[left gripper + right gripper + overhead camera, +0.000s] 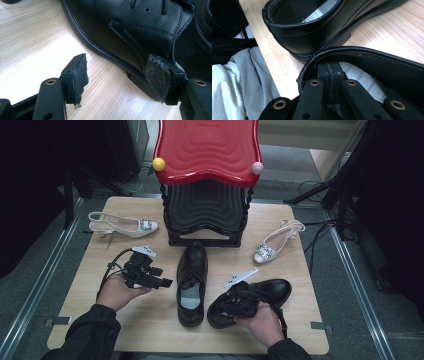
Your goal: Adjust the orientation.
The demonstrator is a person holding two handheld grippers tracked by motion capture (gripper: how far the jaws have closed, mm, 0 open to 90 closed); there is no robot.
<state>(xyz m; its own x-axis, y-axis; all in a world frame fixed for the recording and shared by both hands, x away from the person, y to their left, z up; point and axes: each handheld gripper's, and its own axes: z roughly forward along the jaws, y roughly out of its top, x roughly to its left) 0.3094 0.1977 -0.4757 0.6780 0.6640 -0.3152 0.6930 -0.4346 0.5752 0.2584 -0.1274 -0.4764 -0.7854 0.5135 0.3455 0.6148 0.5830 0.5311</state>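
A recording lab: a small wooden worktop [150,320] stands between floor rails [45,270], black drapes [30,180] and trailing cables [320,227].

My wooden table [150,320] stands on grey floor [30,285]. At its far edge rises a red-topped black shelf rack [207,150]; metal rails [350,270] flank it, dark curtains beyond.

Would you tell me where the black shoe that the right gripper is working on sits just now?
In the high view the angled black shoe lies at the table's near right, beside the upright black shoe, with the right gripper at its heel opening.
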